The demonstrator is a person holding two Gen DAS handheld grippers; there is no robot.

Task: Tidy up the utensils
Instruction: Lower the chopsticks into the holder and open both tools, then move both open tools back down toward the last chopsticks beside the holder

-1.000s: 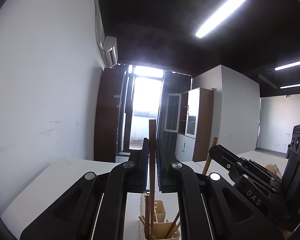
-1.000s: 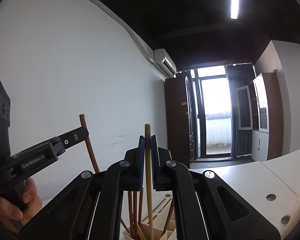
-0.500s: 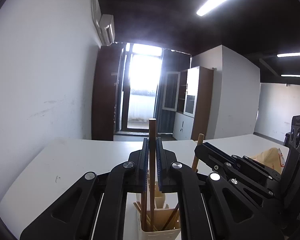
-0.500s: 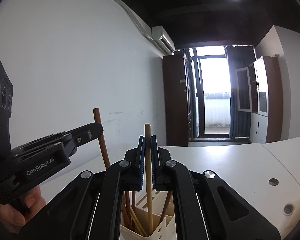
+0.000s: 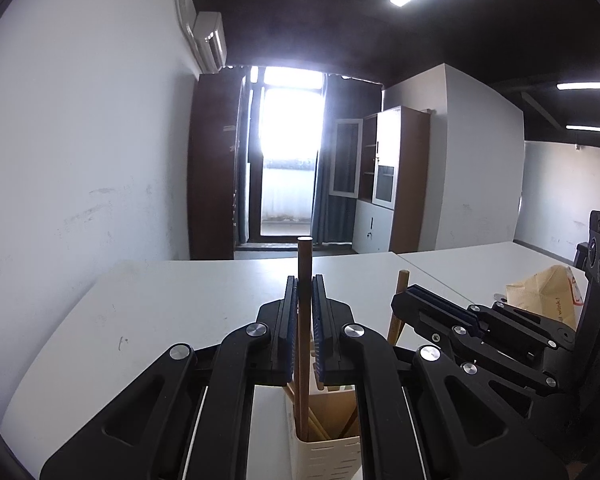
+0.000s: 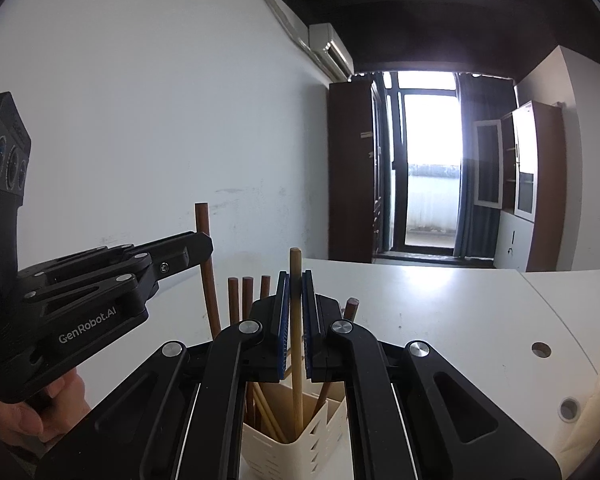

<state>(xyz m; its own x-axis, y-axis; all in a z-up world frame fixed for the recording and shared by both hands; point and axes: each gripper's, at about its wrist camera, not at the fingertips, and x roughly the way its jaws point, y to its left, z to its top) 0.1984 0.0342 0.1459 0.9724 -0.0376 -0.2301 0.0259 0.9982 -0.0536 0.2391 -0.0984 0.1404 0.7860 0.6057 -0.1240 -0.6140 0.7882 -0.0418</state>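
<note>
My left gripper (image 5: pixel 304 286) is shut on a dark brown chopstick (image 5: pixel 303 264) held upright, its lower end inside the cream utensil holder (image 5: pixel 324 452). My right gripper (image 6: pixel 295 282) is shut on a light wooden chopstick (image 6: pixel 295 264), also upright, dipping into the same cream holder (image 6: pixel 296 456). Several other chopsticks (image 6: pixel 246 292) stand in the holder. The right gripper (image 5: pixel 412 300) shows at the right of the left wrist view, with the light chopstick (image 5: pixel 401 284). The left gripper (image 6: pixel 196 248) and its dark chopstick (image 6: pixel 202 224) show at the left of the right wrist view.
The holder stands on a white table (image 5: pixel 172 304) against a white wall. A beige paper bag (image 5: pixel 544 296) lies at the right on the table. The table has round cable holes (image 6: pixel 541 349). A person's hand (image 6: pixel 28 416) holds the left gripper's handle.
Both grippers have sunk and tipped downward, each with its chopstick, so the holder and table now show more. The chopsticks reach deeper into the holder.
</note>
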